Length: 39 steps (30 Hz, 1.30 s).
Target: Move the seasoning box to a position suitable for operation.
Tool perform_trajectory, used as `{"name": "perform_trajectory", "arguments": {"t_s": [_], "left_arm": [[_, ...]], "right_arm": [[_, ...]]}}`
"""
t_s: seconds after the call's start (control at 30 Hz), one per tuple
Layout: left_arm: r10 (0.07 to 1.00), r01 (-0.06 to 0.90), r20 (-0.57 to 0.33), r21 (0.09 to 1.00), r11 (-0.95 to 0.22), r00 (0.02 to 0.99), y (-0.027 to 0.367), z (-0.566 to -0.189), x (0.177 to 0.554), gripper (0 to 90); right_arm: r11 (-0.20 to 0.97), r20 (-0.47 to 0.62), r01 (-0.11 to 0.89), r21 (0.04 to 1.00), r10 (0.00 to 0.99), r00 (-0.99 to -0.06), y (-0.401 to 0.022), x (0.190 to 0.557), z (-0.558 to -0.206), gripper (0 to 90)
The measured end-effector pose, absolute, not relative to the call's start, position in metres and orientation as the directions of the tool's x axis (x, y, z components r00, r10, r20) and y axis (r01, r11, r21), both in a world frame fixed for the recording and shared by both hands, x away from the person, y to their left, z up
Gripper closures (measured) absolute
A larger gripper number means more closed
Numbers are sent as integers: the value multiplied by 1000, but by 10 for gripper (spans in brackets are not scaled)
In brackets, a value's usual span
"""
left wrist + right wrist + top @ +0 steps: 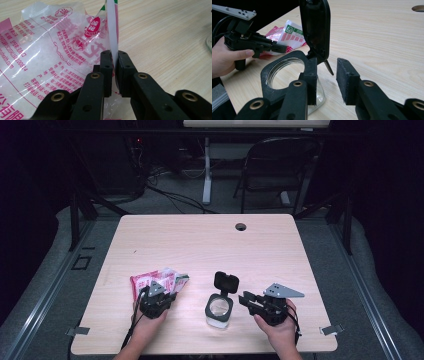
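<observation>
Pale wood counter [200,240], dark room behind it, a folding chair [280,165] and loose cables on the floor past the far edge. Nearest me, the left tongs [161,296] are closed tight on the thin edge of a clear plastic packet [157,281] printed in pink; the left gripper view shows the film standing pinched between the pads, the rest of the packet lying flat beyond and to their left. Right tongs [327,75] sit about half open, gripping nothing. Just ahead of them stands a glass jar [219,311] with a black collar, its flip lid [315,27] upright. From above, the jar stands between both tongs.
</observation>
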<state>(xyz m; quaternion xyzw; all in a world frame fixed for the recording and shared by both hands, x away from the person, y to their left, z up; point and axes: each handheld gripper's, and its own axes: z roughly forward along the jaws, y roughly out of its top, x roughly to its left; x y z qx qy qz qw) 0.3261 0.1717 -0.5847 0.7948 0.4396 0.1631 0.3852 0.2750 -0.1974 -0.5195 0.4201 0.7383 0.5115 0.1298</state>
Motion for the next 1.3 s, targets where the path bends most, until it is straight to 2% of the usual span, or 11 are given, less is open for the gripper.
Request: {"name": "perform_trajectory", "arguments": {"t_s": [0.47,0.87,1.3], "left_arm": [[825,583,-91,750,-312,558,174,-584,328,900],[824,569,-87,763,-306,560,175,-578,326,900],[821,549,-107,791,-272,561,191,-555,319,900]], "right_arm": [[120,237,483,867,755,-612,-197,275,-520,711],[126,227,479,868,759,-611,-198,275,-520,713],[126,223,471,873,755,-616,-198,274,-520,713]]}}
